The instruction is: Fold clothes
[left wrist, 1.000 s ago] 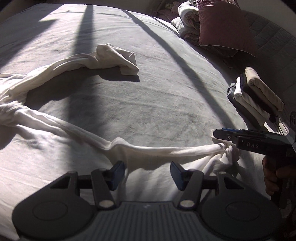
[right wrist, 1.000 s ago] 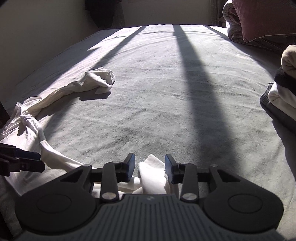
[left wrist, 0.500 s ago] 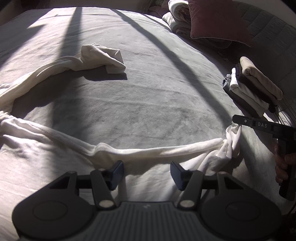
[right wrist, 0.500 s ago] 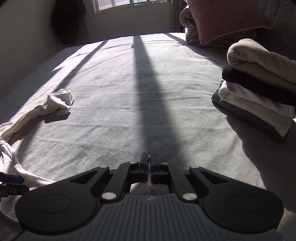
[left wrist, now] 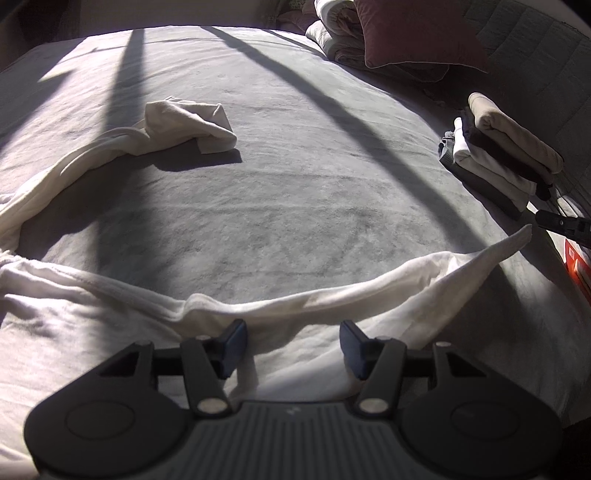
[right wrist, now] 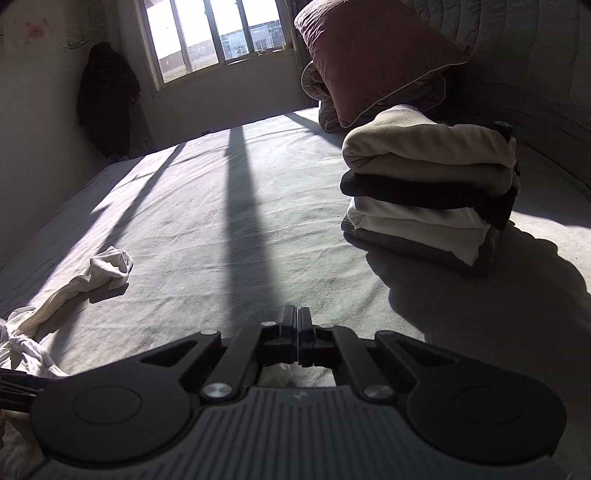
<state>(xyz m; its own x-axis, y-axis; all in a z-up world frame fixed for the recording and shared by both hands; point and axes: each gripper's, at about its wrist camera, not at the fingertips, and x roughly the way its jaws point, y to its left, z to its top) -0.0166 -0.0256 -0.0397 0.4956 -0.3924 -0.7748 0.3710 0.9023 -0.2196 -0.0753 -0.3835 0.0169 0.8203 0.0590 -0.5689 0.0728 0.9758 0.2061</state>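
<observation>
A white long-sleeved garment (left wrist: 110,325) lies rumpled on the grey bed (left wrist: 295,184), one sleeve curling away to a bunched cuff (left wrist: 192,125). My left gripper (left wrist: 291,345) hovers open just over the garment's near edge, with nothing between its fingers. At the far right, my right gripper (left wrist: 561,223) pulls a corner of the garment (left wrist: 517,240) into a raised point. In the right wrist view the right gripper (right wrist: 297,314) is shut, with white cloth (right wrist: 275,373) showing under its jaws. The far sleeve (right wrist: 107,266) lies at the left.
A stack of folded clothes (right wrist: 424,192) sits on the bed to the right, by the padded headboard (right wrist: 535,74). A dark red pillow (right wrist: 369,55) leans on rolled bedding behind it. Beyond the bed are a window (right wrist: 218,33) and a dark hanging garment (right wrist: 107,99). Something orange (left wrist: 576,266) shows at the right edge.
The right gripper closed on the garment's corner and drew it rightward and up, stretching the edge taut. The left gripper stayed open over the near edge.
</observation>
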